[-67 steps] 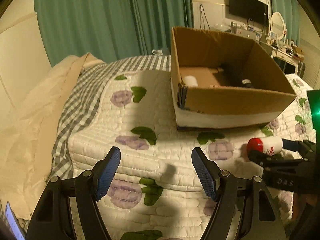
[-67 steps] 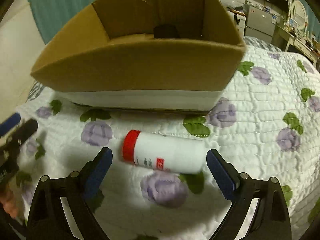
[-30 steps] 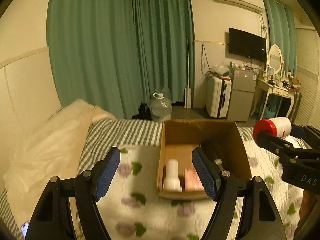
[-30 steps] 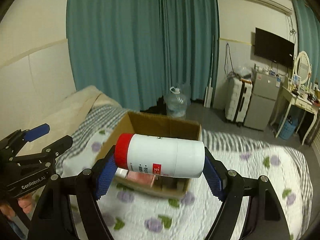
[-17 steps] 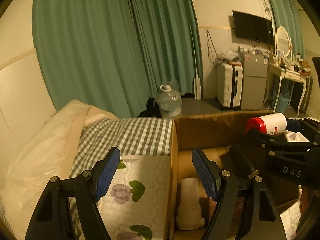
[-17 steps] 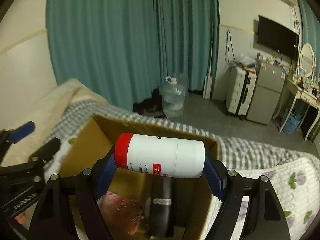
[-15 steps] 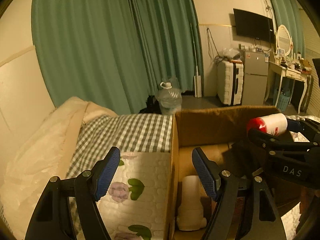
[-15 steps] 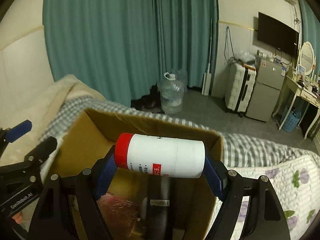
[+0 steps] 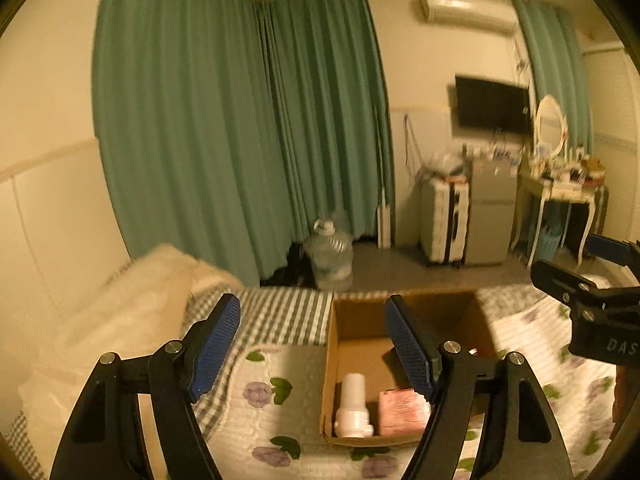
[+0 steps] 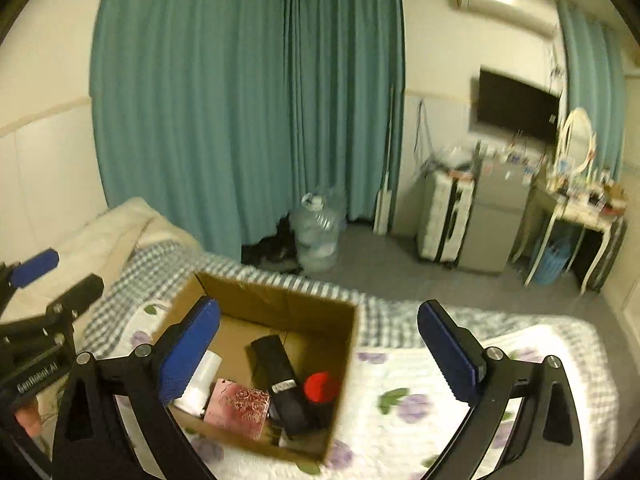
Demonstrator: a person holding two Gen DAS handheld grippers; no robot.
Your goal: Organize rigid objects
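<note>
A brown cardboard box (image 10: 280, 304) stands on the flowered quilt (image 10: 440, 380). In it I see the red-capped bottle (image 10: 321, 387) standing cap up, a black case (image 10: 276, 376), a pink packet (image 10: 236, 404) and a white bottle (image 10: 202, 380). The box (image 9: 332, 360) also shows in the left wrist view with the white bottle (image 9: 352, 404) and pink packet (image 9: 400, 410). My right gripper (image 10: 318, 354) is open and empty, high above the box. My left gripper (image 9: 312, 344) is open and empty, also high above the bed.
Green curtains (image 10: 248, 100) hang behind the bed. A large water jug (image 10: 316, 232), a suitcase (image 10: 440, 220), a small fridge (image 10: 494, 216) and a dressing table (image 10: 576, 208) stand on the floor beyond. A cream pillow (image 9: 112, 312) lies at the left.
My right gripper has opened and let the red-capped bottle go into the box. Both grippers have risen away from the box.
</note>
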